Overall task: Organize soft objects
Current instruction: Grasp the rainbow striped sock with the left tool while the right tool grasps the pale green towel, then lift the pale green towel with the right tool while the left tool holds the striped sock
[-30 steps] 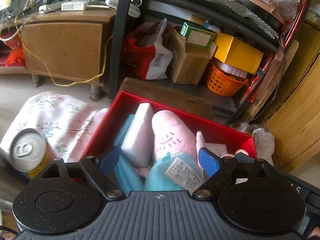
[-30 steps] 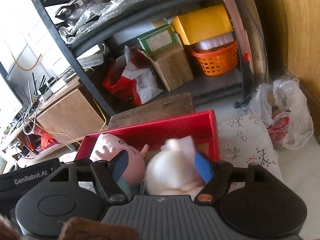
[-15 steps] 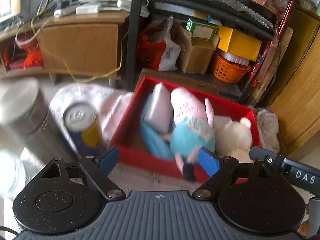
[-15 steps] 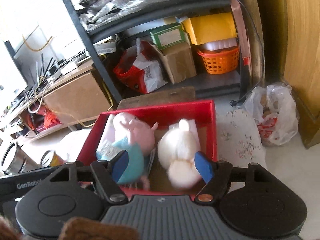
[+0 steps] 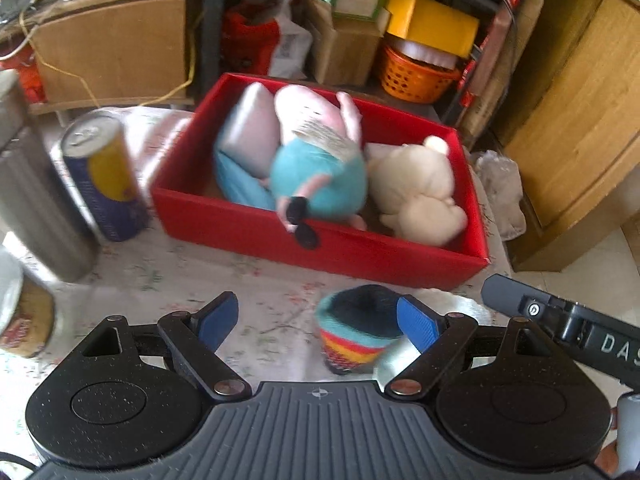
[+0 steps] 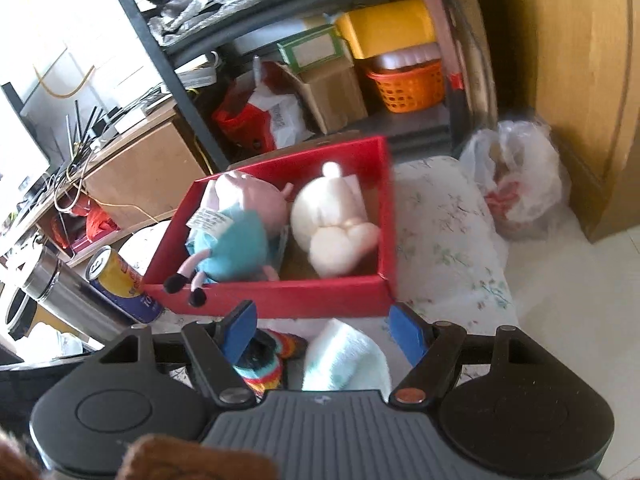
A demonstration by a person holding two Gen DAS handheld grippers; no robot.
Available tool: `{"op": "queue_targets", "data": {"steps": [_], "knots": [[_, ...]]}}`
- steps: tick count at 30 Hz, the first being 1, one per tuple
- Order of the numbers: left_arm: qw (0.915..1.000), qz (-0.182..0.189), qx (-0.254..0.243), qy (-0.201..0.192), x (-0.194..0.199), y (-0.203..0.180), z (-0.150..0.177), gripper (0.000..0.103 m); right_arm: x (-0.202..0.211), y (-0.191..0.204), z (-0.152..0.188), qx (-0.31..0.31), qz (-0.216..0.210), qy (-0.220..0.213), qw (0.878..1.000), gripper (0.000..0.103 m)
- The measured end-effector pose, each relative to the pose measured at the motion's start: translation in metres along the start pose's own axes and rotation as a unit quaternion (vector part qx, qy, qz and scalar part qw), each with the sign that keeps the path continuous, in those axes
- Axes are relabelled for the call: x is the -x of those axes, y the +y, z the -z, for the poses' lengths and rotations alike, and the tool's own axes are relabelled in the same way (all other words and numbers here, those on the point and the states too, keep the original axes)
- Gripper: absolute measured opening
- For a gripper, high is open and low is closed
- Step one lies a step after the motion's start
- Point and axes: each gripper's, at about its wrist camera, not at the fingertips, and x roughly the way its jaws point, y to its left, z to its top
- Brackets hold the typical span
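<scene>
Item: striped knitted piece (image 5: pixel 360 332), rainbow bands with a dark hollow top, standing on the floral cloth (image 5: pixel 168 280) just in front of the red box (image 5: pixel 320 248). In the left wrist view it sits toward the right-hand finger of the left gripper (image 5: pixel 318 318), partly inside the jaw gap; jaws spread wide, nothing pinched.

Item: pale towel-like bundle (image 6: pixel 344 360), beside the striped piece (image 6: pixel 264 360), lying between the fingers of the right gripper (image 6: pixel 322 328). Jaws stand part open; no pad appears to press on it. Its long axis seems to run away from the camera, toward the box.

Judgement: both loose pieces lie below and just ahead of the tools, the box beyond them. The right gripper looks better centred on the pale bundle, the left on the striped piece.

Container: red box, open top. Contents: pink pig plush in a teal dress (image 5: pixel 316 160), legs hanging over the near wall; cream bear plush (image 5: pixel 420 196) at its right; a pale block (image 5: pixel 250 136) and a blue fold (image 5: pixel 240 184) at its left.

Surroundings: yellow-and-blue drink can (image 5: pixel 104 176) left of the box, steel canister (image 5: pixel 36 208) beyond it; cluttered shelves behind.
</scene>
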Motion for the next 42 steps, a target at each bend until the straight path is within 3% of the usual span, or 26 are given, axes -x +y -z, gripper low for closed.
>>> {"op": "queue_targets", "data": {"steps": [5,13,16,18,21,24,27,31,34,35,37,40,42], "knots": [[0.9996,-0.007,-0.014,0.023,-0.024,-0.014,0.004,0.084,0.001,-0.011,-0.001,-0.012,-0.002,0.004,1.0,0.045],[0.9987,-0.007,0.004,0.049,-0.055,-0.017,0.008,0.083,-0.001,-0.024,0.0,-0.022,-0.015,0.016,1.0,0.047],[0.9982,-0.022,0.008,0.056,-0.065,-0.017,0.01,0.067,-0.003,-0.028,0.002,-0.017,-0.011,0.027,0.999,0.047],[0.9977,-0.025,0.018,0.061,-0.067,-0.013,0.01,0.046,-0.003,-0.03,0.003,-0.019,-0.009,0.028,0.999,0.047],[0.9977,-0.019,0.032,0.057,-0.062,-0.003,0.006,0.034,-0.002,-0.032,0.0,-0.023,-0.01,0.024,0.999,0.047],[0.9978,-0.001,0.046,0.049,-0.045,0.01,0.005,0.034,-0.005,-0.028,0.001,-0.02,-0.014,0.029,0.999,0.047],[0.9987,-0.008,0.036,0.034,-0.024,0.019,0.006,0.032,-0.014,-0.021,0.007,-0.008,-0.019,0.052,0.998,0.047],[0.9983,0.007,0.051,0.027,0.0,0.037,0.012,0.032,-0.034,-0.009,0.025,0.024,0.013,0.089,0.996,0.048],[0.9985,0.007,0.047,0.027,0.009,0.043,0.015,0.035,-0.043,0.001,0.04,0.049,0.012,0.111,0.993,0.047],[0.9985,0.007,0.046,0.028,0.01,0.045,0.015,0.036,-0.042,0.006,0.043,0.061,0.01,0.11,0.992,0.044],[0.9983,0.011,0.051,0.028,0.013,0.049,0.013,0.036,-0.037,0.018,0.045,0.089,0.009,0.098,0.991,0.024],[0.9981,0.02,0.053,0.022,0.019,0.053,0.011,0.038,-0.022,0.026,0.04,0.096,-0.021,0.079,0.992,0.006],[0.9981,0.023,0.054,0.018,0.022,0.055,0.01,0.041,-0.013,0.031,0.037,0.099,-0.037,0.067,0.992,0.001]]}}
